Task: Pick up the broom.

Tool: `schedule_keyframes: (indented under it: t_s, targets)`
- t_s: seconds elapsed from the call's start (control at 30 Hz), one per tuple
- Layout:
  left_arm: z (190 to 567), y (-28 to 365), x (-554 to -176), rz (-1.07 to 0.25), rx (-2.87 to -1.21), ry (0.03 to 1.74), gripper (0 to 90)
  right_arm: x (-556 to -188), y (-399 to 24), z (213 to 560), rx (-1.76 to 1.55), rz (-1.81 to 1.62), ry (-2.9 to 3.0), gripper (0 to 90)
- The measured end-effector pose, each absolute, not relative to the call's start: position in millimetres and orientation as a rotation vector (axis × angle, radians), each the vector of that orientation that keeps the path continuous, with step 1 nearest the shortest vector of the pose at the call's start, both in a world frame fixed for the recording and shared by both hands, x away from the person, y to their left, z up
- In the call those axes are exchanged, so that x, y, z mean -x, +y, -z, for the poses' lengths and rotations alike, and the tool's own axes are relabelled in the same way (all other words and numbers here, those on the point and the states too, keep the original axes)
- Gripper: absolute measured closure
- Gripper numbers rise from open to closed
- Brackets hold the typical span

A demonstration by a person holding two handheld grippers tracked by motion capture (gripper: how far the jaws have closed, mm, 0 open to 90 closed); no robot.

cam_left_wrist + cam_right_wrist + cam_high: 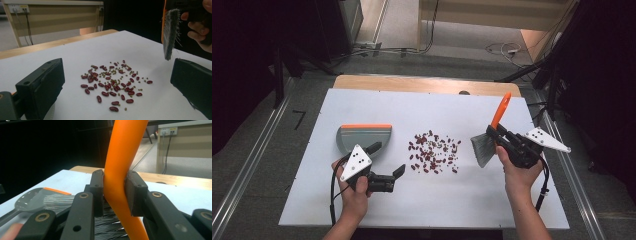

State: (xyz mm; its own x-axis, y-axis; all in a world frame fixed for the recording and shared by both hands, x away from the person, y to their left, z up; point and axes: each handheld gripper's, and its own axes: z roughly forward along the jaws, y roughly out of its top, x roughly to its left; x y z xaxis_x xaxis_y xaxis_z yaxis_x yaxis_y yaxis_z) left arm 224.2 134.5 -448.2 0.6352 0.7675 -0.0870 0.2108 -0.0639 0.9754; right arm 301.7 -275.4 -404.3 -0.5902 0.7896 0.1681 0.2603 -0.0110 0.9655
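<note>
Now, no readable writing; right claw (498, 131) clamps the orange-handled brush (484, 147), left claw (387, 161) gapes empty, beans (434, 151) scattered on the white surface (512, 200).

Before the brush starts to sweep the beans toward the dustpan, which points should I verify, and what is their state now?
1. Right gripper shut on the brush handle: ok.
2. Bristles reach the table: not ok; in the left gripper view they hang above it.
3. Beans lie in one patch between brush and dustpan: ok.
4. Left gripper holds the dustpan: not ok; its jaws stand open with nothing between them.
5. Dustpan's open edge faces the beans: cannot tell.
</note>
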Motion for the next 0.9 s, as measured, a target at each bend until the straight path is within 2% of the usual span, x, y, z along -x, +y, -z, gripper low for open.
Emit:
schedule_keyframes:
  t_s: [0.9]
  targets:
    - [447.5,98.7,-223.4,-0.449,-1.627,0.778,0.0,-278.2,-208.9,402.1,-0.948,-1.709,1.941,68.9]
